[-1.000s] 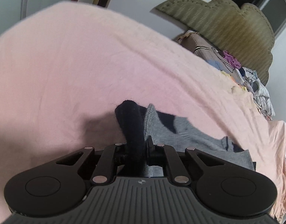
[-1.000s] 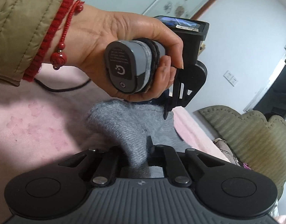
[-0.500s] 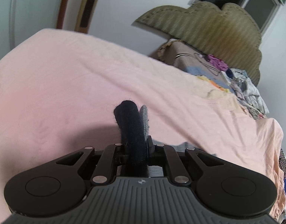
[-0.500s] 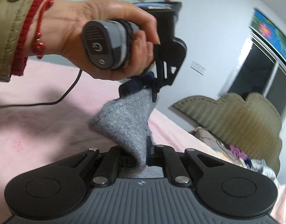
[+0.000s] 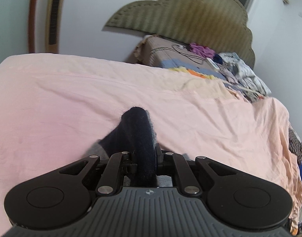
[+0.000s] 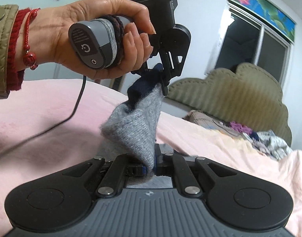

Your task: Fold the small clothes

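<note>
A small grey sock (image 6: 135, 130) with a dark navy end (image 5: 137, 130) hangs in the air above the pink bedsheet (image 5: 72, 90), stretched between both grippers. My left gripper (image 5: 145, 156) is shut on the navy end. In the right wrist view that same left gripper (image 6: 163, 81) appears above, held by a person's hand (image 6: 103, 29), pinching the navy part. My right gripper (image 6: 150, 165) is shut on the grey end, which bunches between its pads. The sock's middle sags in a fold between the two grips.
The pink bedsheet (image 6: 32, 118) spreads below. A padded olive headboard (image 5: 182, 15) stands at the far end, with a pile of mixed clothes (image 5: 239, 73) in front of it. A black cable (image 6: 76, 106) hangs from the left gripper's handle. A dark window (image 6: 255, 45) is at the right.
Both grippers have risen and swung across the bed with the sock held between them. The sock has come off the sheet, and more of the headboard and wall now shows.
</note>
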`<state>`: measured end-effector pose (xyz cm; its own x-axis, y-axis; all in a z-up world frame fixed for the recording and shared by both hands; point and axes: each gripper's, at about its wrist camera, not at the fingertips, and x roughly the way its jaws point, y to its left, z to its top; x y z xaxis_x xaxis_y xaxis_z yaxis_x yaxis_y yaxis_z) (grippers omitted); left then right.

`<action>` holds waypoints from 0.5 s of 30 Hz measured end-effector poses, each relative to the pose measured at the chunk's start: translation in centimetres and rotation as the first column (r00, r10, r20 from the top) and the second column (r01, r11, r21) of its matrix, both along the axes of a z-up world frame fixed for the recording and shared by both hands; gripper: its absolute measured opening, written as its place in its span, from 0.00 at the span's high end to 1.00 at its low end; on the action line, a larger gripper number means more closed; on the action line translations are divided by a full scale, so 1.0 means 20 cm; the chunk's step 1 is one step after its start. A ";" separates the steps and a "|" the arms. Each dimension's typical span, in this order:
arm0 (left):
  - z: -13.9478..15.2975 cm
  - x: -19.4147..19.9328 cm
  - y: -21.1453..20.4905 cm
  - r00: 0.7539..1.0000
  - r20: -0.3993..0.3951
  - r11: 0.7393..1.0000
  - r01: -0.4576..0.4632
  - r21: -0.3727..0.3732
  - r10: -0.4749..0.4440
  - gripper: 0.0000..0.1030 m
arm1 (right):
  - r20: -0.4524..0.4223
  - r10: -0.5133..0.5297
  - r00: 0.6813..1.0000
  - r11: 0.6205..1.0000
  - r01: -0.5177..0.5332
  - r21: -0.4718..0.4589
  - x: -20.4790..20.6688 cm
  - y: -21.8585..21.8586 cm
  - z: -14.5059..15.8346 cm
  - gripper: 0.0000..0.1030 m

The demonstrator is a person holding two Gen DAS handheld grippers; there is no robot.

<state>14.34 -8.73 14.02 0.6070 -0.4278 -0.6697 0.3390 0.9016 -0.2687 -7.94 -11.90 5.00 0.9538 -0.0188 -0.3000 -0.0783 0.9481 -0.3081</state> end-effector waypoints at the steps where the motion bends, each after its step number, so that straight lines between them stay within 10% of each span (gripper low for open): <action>1: -0.01 -0.01 -0.04 1.000 0.001 1.000 0.010 0.006 -0.010 0.88 | -0.003 -0.011 1.000 1.000 0.011 0.010 -0.01 -0.04 0.00 0.93; 15: -0.28 0.00 -0.53 0.988 -0.077 0.984 0.139 0.115 -0.131 0.88 | -0.152 -0.094 0.984 0.964 0.128 0.233 -0.04 -0.39 -0.09 0.93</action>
<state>14.29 -19.32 8.41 0.4997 -0.4164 -0.7595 0.4439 0.8761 -0.1882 -8.80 -19.78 3.21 0.8988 -0.0334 -0.4372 0.0065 0.9980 -0.0628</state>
